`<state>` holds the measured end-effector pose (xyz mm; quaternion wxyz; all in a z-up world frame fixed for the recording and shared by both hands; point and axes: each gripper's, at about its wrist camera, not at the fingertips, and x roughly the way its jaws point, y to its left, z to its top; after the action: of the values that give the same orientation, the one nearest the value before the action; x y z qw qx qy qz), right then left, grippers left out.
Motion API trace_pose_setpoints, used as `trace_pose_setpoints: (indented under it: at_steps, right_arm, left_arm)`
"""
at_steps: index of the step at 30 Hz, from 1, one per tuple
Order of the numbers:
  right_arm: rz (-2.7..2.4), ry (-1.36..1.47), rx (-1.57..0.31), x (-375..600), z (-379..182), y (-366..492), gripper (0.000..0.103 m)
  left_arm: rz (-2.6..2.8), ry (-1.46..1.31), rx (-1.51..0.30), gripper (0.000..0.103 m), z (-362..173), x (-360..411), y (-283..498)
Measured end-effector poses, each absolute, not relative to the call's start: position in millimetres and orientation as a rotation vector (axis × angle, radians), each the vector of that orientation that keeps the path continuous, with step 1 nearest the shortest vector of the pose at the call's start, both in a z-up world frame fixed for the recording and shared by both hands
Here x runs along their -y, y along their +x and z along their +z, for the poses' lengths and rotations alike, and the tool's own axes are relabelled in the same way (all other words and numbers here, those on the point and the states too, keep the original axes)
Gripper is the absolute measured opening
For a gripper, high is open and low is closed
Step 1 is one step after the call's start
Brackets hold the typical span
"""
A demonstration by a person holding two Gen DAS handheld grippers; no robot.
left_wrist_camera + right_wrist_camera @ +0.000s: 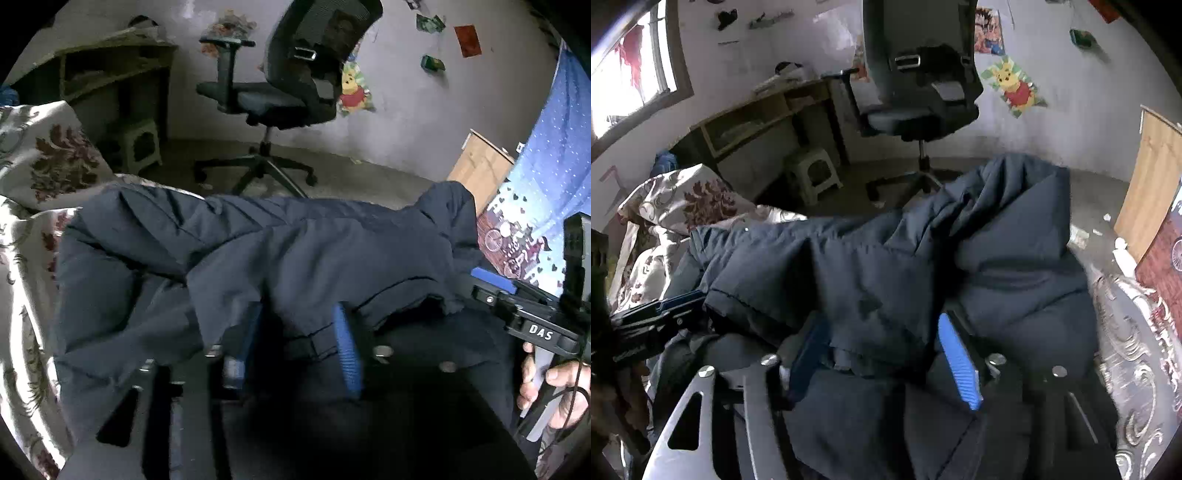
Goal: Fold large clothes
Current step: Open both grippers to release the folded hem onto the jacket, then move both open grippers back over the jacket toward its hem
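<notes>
A large dark navy jacket [295,251] lies bunched on a bed with a floral cover [22,295]. My left gripper [299,336] is shut on a fold of the jacket; cloth passes between its blue pads [347,350]. My right gripper [882,350] is shut on another fold of the jacket [886,273], with cloth between its blue pads [958,358]. The right gripper also shows at the right edge of the left wrist view [517,306], held by a hand. The left gripper shows at the left edge of the right wrist view [646,314].
A floral pillow [55,155] lies at the bed's far left. A black office chair [280,92] stands on the floor beyond the bed. A desk [757,118] and a small stool [812,173] stand by the wall. A blue patterned cloth [546,184] hangs at right.
</notes>
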<state>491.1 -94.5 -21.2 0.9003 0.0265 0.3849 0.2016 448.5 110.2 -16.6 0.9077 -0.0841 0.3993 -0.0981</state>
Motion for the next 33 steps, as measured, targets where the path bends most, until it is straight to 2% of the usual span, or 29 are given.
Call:
trace_pose_setpoints:
  at_steps: [3,6,7,8,10,13,17,33]
  right_arm:
    - [0.416,0.077,-0.768,98,-12,486,0.075]
    - [0.41,0.088,-0.727,102,-2,478,0.088]
    - [0.41,0.09,-0.72,104,0,476,0.091]
    - [0.409,0.096,-0.707,107,4,472,0.092]
    - [0.411,0.101,-0.693,110,9,467,0.099]
    - [0.405,0.099,-0.667,113,18,459,0.102]
    - [0.405,0.096,-0.629,118,30,440,0.103]
    - [0.433,0.006,-0.51,125,77,354,0.103]
  left_arm:
    - [-0.17,-0.177,-0.808,0.048,-10,-112,443]
    - [-0.143,-0.191,-0.782,0.06,-1,-115,436]
    - [-0.134,-0.2,-0.773,0.069,3,-117,433]
    - [-0.126,-0.204,-0.768,0.083,5,-118,431]
    - [-0.097,-0.216,-0.742,0.09,13,-120,423]
    - [-0.079,-0.212,-0.728,0.091,23,-121,413]
    - [-0.058,-0.193,-0.693,0.099,38,-120,395]
    - [-0.02,-0.139,-0.518,0.1,104,-97,292]
